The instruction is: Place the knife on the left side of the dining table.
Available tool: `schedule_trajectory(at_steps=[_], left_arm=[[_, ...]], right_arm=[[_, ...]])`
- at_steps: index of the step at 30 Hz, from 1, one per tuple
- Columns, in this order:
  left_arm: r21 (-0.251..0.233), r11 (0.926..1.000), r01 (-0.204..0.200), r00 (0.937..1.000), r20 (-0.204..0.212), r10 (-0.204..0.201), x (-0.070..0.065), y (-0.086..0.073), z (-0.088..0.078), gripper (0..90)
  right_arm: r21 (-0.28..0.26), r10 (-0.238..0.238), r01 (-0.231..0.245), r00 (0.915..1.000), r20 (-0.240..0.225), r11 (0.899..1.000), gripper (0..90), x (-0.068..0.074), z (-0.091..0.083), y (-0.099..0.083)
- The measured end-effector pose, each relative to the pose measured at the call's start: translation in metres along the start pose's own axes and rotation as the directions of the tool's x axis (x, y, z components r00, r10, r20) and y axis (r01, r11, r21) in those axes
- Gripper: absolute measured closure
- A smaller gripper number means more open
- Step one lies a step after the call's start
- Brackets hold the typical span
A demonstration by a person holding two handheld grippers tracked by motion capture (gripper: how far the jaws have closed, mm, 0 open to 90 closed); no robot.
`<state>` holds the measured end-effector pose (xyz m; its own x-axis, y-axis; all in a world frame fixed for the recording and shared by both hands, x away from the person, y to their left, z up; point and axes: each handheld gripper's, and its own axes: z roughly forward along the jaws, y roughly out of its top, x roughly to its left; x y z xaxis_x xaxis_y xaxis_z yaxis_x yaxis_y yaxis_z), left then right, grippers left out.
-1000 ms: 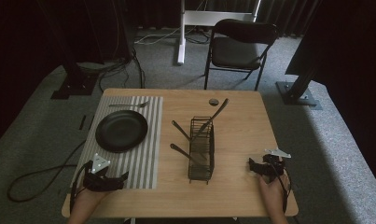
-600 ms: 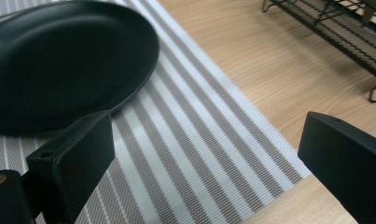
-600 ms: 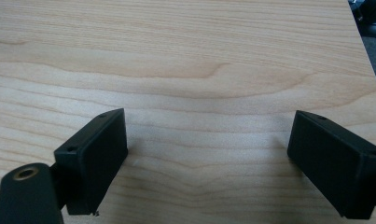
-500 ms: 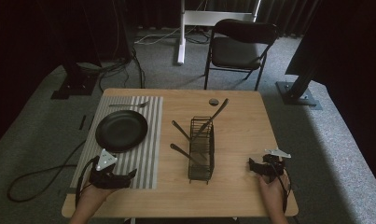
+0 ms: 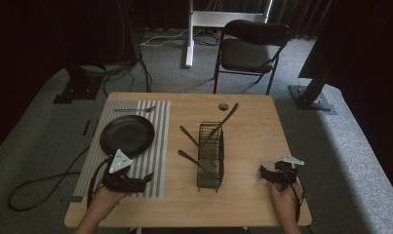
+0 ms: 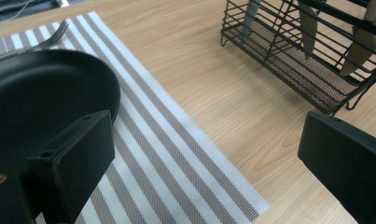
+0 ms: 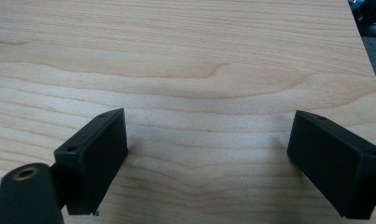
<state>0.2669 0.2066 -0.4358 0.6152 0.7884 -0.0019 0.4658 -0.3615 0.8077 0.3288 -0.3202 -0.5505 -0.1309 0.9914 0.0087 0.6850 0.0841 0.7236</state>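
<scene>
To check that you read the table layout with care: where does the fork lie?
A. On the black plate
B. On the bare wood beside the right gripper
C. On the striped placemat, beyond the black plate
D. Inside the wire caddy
C: in the high view the fork lies on the striped placemat at its far edge, just past the black plate.

My left hand [image 5: 102, 199] holds the left gripper [image 5: 144, 180] low near my edge, jaws spread wide and empty (grey plate on top); my right hand [image 5: 284, 201] holds the right gripper [image 5: 263, 174] likewise, jaws wide apart, gripping nothing.
</scene>
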Motion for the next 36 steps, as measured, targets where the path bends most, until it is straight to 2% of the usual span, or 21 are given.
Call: schedule_trajectory(at_steps=[4, 7, 11, 15, 20, 24, 33, 36], left_arm=[[-0.021, 0.9996, -0.019, 0.9997, 0.014, 0.019, -0.007, 0.009, 0.0, 4.1], [-0.036, 0.9989, -0.032, 0.9986, 0.042, 0.033, -0.012, 0.016, 0.001, 5.5], [-0.041, 0.998, -0.048, 0.9975, 0.05, 0.05, -0.018, 0.022, 0.001, 5.5], [-0.06, 0.9957, -0.071, 0.9945, 0.073, 0.075, -0.025, 0.033, 0.0, 5.5], [-0.073, 0.9941, -0.08, 0.993, 0.081, 0.086, -0.03, 0.04, 0.0, 5.5], [-0.084, 0.994, -0.07, 0.9905, 0.112, 0.079, -0.034, 0.044, 0.002, 5.5], [-0.091, 0.9906, -0.102, 0.9842, 0.135, 0.114, -0.045, 0.059, 0.009, 5.5], [-0.095, 0.9907, -0.098, 0.9832, 0.145, 0.111, -0.047, 0.061, 0.011, 5.5]], right_arm=[[0.001, -0.001, 0.001, 1.0, 0.0, 1.0, 11.2, 0.0, 0.0, 0.0], [0.001, -0.002, 0.002, 1.0, 0.0, 1.0, 11.2, 0.0, 0.0, 0.0], [0.0, -0.001, 0.001, 1.0, 0.001, 1.0, 11.3, 0.0, 0.0, 0.0], [-0.001, -0.002, 0.002, 1.0, 0.0, 1.0, 11.2, 0.0, 0.0, 0.0], [-0.001, -0.002, 0.002, 1.0, 0.0, 1.0, 11.2, 0.0, 0.0, 0.0], [-0.001, -0.002, 0.002, 1.0, 0.001, 1.0, 11.3, 0.0, 0.0, 0.0], [-0.001, -0.002, 0.002, 1.0, 0.001, 1.0, 11.3, 0.0, 0.0, 0.0], [-0.001, -0.002, 0.002, 1.0, 0.001, 1.0, 11.3, 0.0, 0.0, 0.0]])
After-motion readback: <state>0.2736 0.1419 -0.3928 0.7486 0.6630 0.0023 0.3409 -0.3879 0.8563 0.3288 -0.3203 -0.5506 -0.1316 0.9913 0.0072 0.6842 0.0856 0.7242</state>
